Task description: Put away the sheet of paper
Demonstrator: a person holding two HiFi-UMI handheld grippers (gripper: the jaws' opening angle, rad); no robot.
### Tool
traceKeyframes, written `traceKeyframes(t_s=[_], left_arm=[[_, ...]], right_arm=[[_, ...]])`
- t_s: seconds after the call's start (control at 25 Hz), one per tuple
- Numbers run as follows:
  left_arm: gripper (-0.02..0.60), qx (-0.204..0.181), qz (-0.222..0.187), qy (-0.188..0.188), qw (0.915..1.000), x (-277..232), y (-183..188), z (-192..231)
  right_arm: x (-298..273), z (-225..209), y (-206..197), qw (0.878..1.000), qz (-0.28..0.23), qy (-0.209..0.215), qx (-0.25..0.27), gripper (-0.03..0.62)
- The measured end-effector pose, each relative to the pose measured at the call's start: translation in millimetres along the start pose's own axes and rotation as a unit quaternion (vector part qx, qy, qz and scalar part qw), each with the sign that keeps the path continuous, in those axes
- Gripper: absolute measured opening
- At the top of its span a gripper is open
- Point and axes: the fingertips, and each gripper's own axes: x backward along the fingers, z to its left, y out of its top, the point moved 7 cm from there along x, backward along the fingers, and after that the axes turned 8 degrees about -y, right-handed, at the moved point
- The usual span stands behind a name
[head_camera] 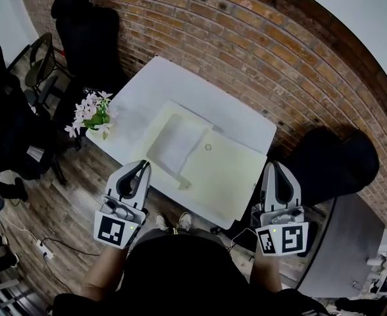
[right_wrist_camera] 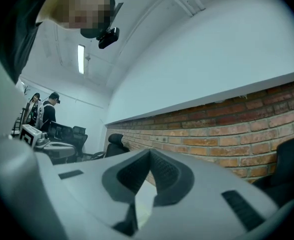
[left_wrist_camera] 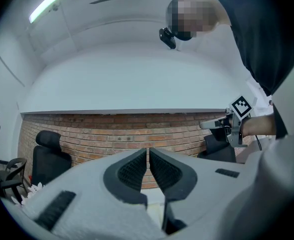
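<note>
A white sheet of paper (head_camera: 175, 141) lies on the left half of an open pale yellow folder (head_camera: 226, 176) on the white table (head_camera: 160, 84). My left gripper (head_camera: 143, 166) hovers at the table's near left edge, just short of the folder's corner, with its jaws together and nothing between them. At the table's near right corner my right gripper (head_camera: 272, 166) is held the same way, shut and empty. In the left gripper view the left gripper (left_wrist_camera: 148, 150) points at the brick wall. The right gripper view has the right gripper (right_wrist_camera: 149, 153) aimed along that wall too.
A pot of pale pink flowers (head_camera: 91, 114) stands on the table's left corner. Black office chairs sit at the far left (head_camera: 88, 31) and at the right (head_camera: 332, 163) against the brick wall (head_camera: 259, 51). A grey desk (head_camera: 345, 242) is at the lower right. People (right_wrist_camera: 43, 110) stand far off.
</note>
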Motion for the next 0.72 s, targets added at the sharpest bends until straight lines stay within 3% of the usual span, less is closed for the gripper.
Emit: traceKeyframes(t_s=[0.72], left_arm=[[0.038,-0.005,0.007,0.006,0.9999,4.4,1.7,-4.4]], right_arm=[[1.5,0.6,-4.6,1.000,-0.006,0.001,-0.008,0.014]])
